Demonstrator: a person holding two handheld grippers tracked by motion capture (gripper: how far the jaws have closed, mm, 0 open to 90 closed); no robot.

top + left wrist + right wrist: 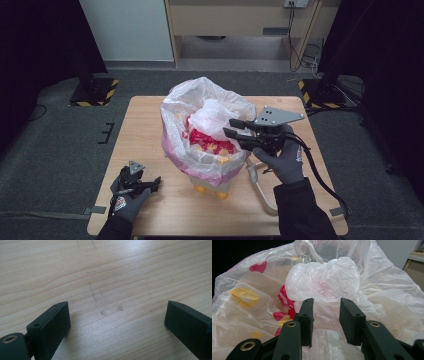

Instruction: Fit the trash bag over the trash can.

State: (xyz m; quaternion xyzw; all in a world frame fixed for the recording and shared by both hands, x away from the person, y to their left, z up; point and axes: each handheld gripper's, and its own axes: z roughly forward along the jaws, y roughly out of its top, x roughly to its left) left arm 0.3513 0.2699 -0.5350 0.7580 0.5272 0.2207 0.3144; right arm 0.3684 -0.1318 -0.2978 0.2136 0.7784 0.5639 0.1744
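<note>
A crumpled translucent white plastic bag (202, 130) stands in the middle of the wooden table (145, 125), with red and yellow pieces (212, 142) showing through its open top. It sits over a pale container with yellow feet (210, 190). My right gripper (229, 127) points left at the bag's right side. In the right gripper view its jaws (326, 307) stand a little apart, with a puffed fold of the bag (324, 280) just beyond the tips and film behind the gap. My left gripper (152, 184) lies on the table at front left, its jaws (117, 320) wide over bare wood.
A pale curved tube or handle (260, 192) lies on the table right of the container, under my right forearm. A black cable (320, 175) trails from the right gripper. Black stands with striped bases (95, 90) flank the table's far corners.
</note>
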